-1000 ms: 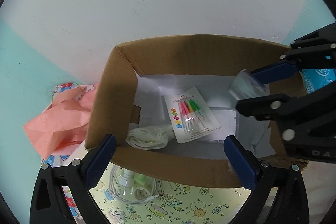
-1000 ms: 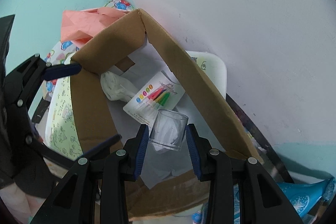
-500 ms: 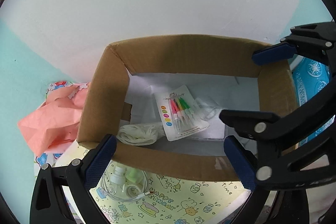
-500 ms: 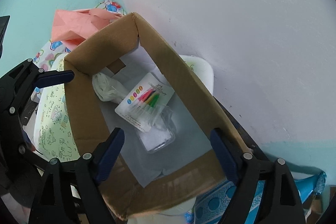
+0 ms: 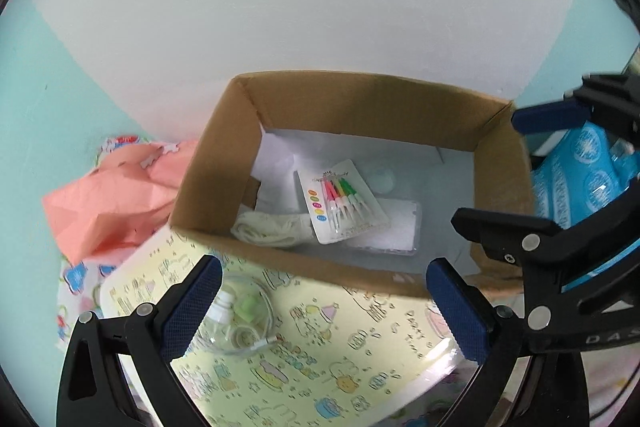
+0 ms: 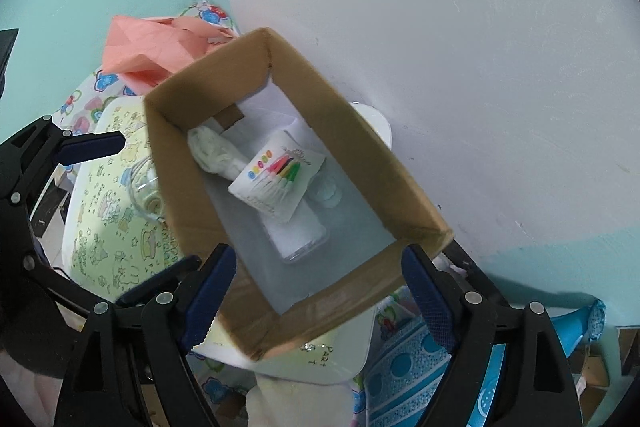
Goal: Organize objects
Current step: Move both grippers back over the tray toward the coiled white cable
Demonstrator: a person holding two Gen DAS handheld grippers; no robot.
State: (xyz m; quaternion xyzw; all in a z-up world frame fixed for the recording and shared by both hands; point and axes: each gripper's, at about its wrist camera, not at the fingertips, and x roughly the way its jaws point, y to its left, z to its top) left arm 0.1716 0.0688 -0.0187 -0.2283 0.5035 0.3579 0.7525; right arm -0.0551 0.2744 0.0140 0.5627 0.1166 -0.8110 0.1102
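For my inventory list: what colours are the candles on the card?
Pink, yellow and green candles, clearest in the left wrist view.

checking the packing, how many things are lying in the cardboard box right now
4: a white cloth bundle at the left end, a card of candles in the middle, a clear flat case partly under it, a small clear cup behind. More may be hidden underneath.

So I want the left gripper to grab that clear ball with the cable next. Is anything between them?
Nothing visible. The clear ball lies on the patterned tray outside the cardboard box, right beside the left gripper, whose jaws are open and empty. The box wall stands just beyond it.
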